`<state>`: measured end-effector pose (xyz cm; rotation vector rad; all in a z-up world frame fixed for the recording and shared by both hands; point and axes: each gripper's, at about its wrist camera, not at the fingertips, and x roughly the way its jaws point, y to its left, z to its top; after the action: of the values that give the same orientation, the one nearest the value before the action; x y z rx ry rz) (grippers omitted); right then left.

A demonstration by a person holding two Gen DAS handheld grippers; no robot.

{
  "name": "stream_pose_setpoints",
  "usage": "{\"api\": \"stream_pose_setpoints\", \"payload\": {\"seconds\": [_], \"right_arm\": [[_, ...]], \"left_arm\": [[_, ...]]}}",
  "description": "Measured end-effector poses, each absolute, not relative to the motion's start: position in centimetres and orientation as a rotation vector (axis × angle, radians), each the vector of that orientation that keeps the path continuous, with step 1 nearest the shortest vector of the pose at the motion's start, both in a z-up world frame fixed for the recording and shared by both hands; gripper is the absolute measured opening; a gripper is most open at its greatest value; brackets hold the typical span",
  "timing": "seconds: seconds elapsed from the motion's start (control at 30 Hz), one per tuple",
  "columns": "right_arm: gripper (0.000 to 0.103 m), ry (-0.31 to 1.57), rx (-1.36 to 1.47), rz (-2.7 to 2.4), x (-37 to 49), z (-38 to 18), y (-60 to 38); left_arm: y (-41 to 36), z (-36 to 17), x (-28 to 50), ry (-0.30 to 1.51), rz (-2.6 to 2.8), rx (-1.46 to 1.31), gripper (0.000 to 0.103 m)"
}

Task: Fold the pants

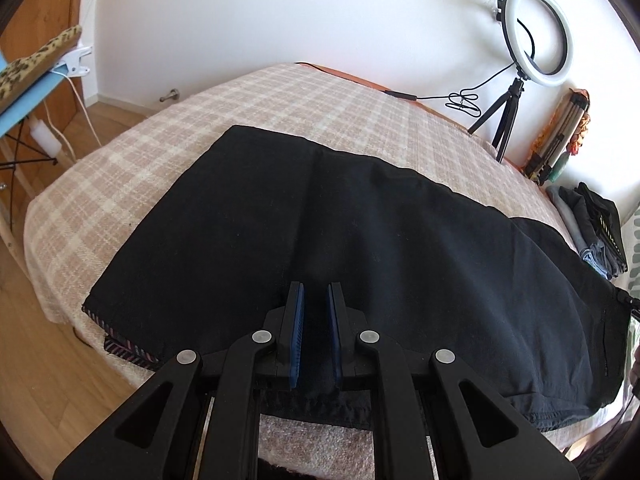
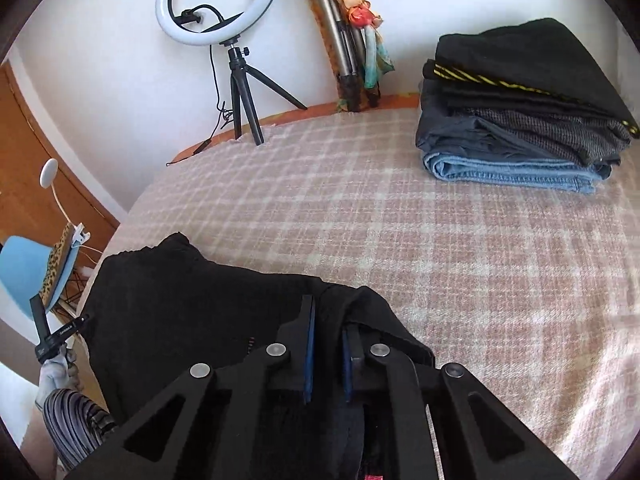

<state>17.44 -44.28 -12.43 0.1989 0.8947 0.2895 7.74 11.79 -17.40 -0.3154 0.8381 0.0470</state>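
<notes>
Black pants (image 1: 320, 220) lie spread flat across a plaid-covered bed (image 1: 160, 152), legs running left to right. My left gripper (image 1: 316, 292) sits over the near edge of the pants, its blue-padded jaws narrowly apart with black fabric between them. In the right wrist view the pants (image 2: 180, 308) are bunched at the lower left. My right gripper (image 2: 326, 316) is at the waist end, jaws close together with a fold of the black fabric rising between them.
A stack of folded clothes (image 2: 520, 104) sits at the bed's far right. A ring light on a tripod (image 2: 218, 4) and a folded tripod (image 2: 344, 40) stand by the wall. A blue ironing board (image 1: 24, 92) is at the left, over a wooden floor (image 1: 60, 360).
</notes>
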Motion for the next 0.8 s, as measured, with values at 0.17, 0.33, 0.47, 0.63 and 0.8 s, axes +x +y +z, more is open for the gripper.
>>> {"api": "stream_pose_setpoints", "payload": {"seconds": [0.17,0.33,0.47,0.63,0.8], "right_arm": [[0.007,0.938,0.127,0.207,20.1,-13.0,-44.4],[0.021,0.973,0.043,0.173,20.7,-14.4,-43.9],[0.031,0.954,0.043,0.14,18.9,-12.6,-44.2],[0.045,0.848,-0.13,0.087,14.3,-9.6,-41.2],[0.052,0.759,-0.164,0.062,10.5,-7.7,-39.4]], "left_arm": [[11.5,-17.4,7.6,0.831,0.046,-0.3,0.01],[11.7,-17.4,7.6,0.835,0.037,-0.312,0.01],[12.0,-17.3,7.8,0.84,0.031,-0.337,0.01],[12.6,-17.1,7.5,0.838,0.039,-0.379,0.017],[14.4,-15.8,5.6,0.805,0.091,-0.422,0.03]]}}
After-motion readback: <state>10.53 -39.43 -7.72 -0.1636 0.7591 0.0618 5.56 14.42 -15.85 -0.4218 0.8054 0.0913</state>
